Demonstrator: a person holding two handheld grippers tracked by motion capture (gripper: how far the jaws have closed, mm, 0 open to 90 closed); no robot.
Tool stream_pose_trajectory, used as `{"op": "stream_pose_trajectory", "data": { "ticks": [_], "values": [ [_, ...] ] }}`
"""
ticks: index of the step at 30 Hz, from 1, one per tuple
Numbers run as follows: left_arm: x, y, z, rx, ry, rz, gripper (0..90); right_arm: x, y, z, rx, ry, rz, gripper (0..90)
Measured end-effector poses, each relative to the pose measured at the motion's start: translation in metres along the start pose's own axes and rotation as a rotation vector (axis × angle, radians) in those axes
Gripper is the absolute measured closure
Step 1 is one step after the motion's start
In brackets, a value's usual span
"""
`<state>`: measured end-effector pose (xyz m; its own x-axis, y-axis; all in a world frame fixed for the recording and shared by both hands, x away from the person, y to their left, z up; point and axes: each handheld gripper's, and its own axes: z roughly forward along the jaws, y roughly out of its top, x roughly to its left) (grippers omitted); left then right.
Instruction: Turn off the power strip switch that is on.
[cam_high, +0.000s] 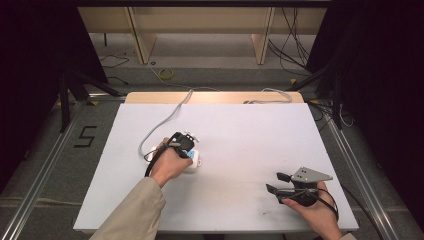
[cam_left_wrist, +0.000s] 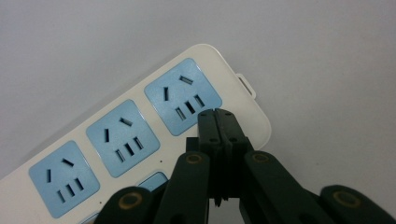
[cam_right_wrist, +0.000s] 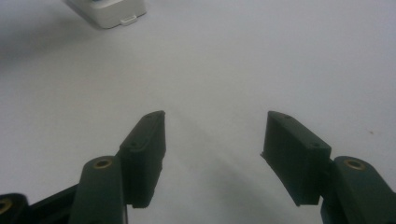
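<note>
Our left gripper (cam_left_wrist: 219, 122), jaws pressed together and holding nothing, sits over the power strip (cam_left_wrist: 140, 135) near the tabletop's middle; our right gripper (cam_right_wrist: 212, 154) waits wide apart, holding nothing. No plug visible; progress unclear.

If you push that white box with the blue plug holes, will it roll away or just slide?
The white plastic power strip with blue sockets looks long and flat, so it would probably slide, not roll. Its smooth shell on the smooth white table may skid easily. The grey cable trailing from it looks floppy and might tug or swing it round. The left tongs are shut above it.

Lab rig, black curtains (cam_high: 30, 60), floor cables (cam_high: 290, 35)
</note>
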<state>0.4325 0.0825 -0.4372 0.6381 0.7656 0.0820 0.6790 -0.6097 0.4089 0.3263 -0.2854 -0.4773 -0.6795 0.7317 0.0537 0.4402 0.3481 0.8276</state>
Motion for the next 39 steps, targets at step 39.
{"op": "stream_pose_trajectory", "data": {
  "ticks": [39],
  "values": [
    [-0.0006,0.0006,0.0011,0.005,0.005,-0.01,89.8,-0.0001,0.0,-0.0001,-0.001,-0.001,0.0,39.8]
  ]
}}
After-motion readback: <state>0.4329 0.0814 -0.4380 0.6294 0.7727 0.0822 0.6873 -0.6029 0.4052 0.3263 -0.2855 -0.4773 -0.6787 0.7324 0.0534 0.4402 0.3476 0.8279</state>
